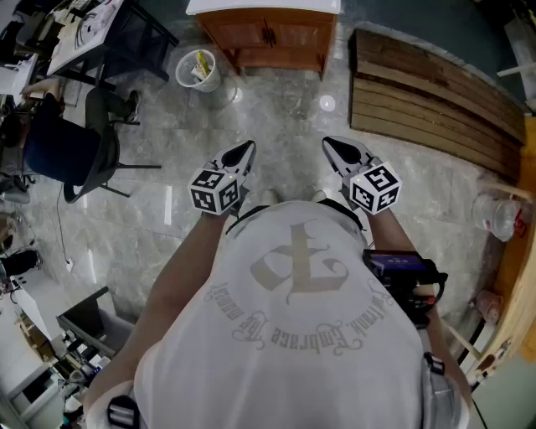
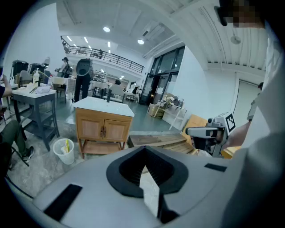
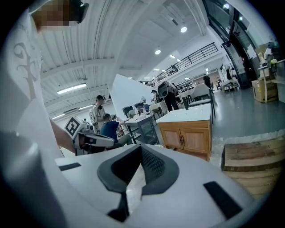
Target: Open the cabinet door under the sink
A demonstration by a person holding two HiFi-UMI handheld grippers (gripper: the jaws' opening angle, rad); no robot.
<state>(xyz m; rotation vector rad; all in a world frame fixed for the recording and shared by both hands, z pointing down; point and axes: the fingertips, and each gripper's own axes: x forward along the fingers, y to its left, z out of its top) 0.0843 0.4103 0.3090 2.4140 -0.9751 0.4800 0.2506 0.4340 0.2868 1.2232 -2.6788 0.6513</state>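
The cabinet (image 1: 268,38) stands on the stone floor (image 1: 276,117) at the far end of the head view, well apart from both grippers. Its long axis runs left to right across that view, and its front faces the person (image 1: 293,335). A white top (image 1: 264,6) covers the cabinet. Below the top, two doors (image 2: 116,130) sit side by side, upright, each taller than it is wide. Both doors are shut and flush with the front frame. Their handles (image 2: 103,132) are vertical and lie close together at the centre seam. An open shelf (image 2: 102,147) runs under the doors, between the legs. A waste bin (image 1: 198,69) stands just beside the cabinet, on the left in the head view. Timber planks (image 1: 435,92) lie on the floor to the right of the cabinet, their length angled across the view. The left gripper (image 1: 243,151) and the right gripper (image 1: 335,149) are held side by side close to the person's chest. Each points forward and slightly downward toward the cabinet front. The left gripper's jaws are together with nothing between them. The right gripper's jaws are likewise together and hold nothing. Neither gripper touches the cabinet.
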